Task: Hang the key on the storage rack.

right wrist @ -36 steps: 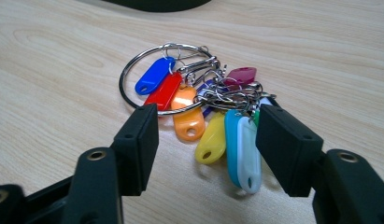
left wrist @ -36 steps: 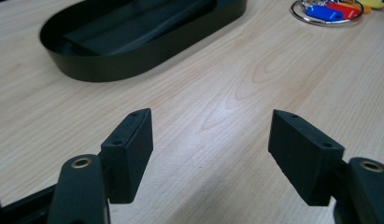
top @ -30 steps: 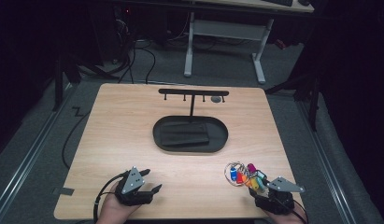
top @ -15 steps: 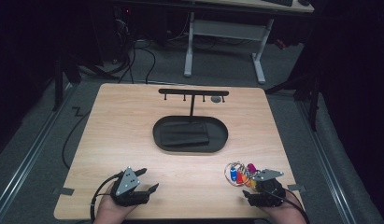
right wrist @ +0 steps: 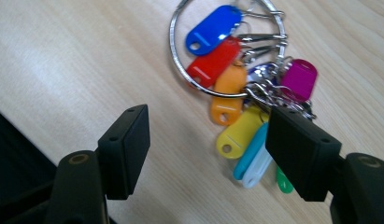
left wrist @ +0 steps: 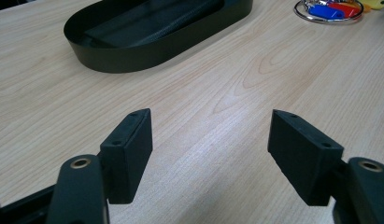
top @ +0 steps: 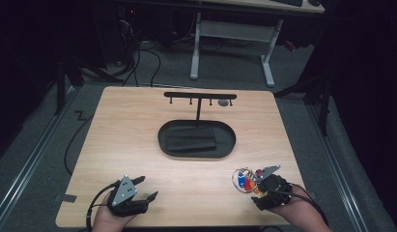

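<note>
Right gripper lining up on the key ring, left one idle

Left gripper (top: 140, 189) sits at the near left of the table (top: 128, 135), jaws wide, nothing between them. Oval black tray (top: 196, 139) in the middle holds a flat dark pad or folded cloth, can't tell which; behind it a T-shaped hanger rack (top: 200, 95) with small pegs, one small grey thing hanging at its right end. Key ring (right wrist: 227, 51) with coloured tags lies flat on the wood at the near right, just ahead of the right gripper (right wrist: 208, 140), whose jaws have just been opening and closing a little and now stand wide; tags partly between them, pads not pressing. For a clean pick I'd bring one jaw to each side of the metal ring where it's bare, not the tag pile, then close, or the tags will slip and splay
</note>
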